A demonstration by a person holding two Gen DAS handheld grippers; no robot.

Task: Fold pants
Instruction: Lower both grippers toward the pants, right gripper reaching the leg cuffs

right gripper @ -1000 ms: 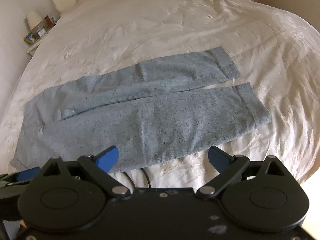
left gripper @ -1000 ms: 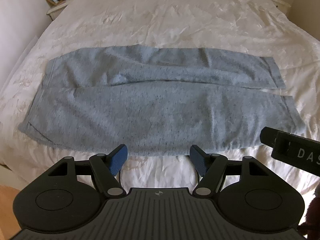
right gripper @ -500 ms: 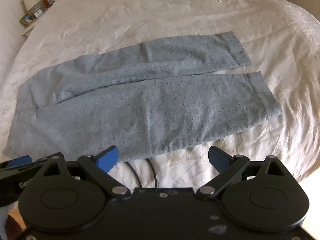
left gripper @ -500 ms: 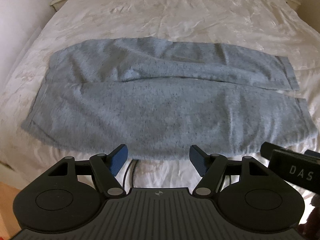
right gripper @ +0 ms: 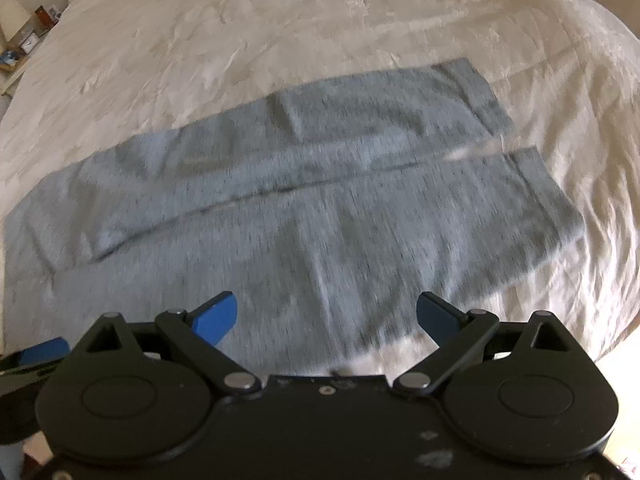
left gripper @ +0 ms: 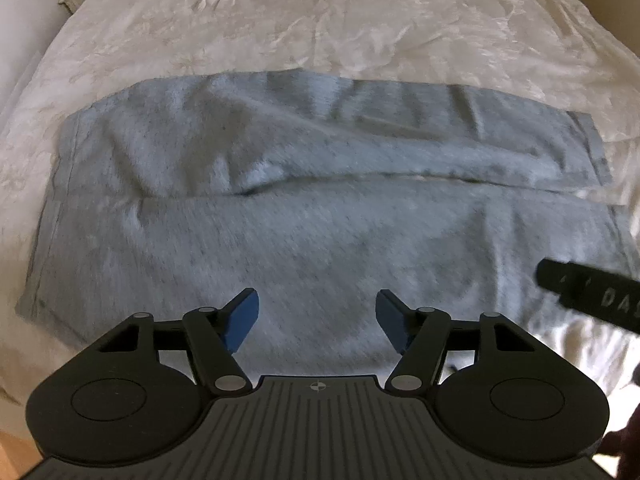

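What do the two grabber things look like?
The left gripper and the right gripper both have a black body with two round discs, silver pins and black link arms ending in blue fingers. The left body is ribbed, with a small crosshair mark. White letters "DAS" show on the right one's side in the left view.

Soft daylight, glare on white bedspread beyond the pants, pants motion-blurred in both views, fisheye bending at edges, dim shadowed foreground
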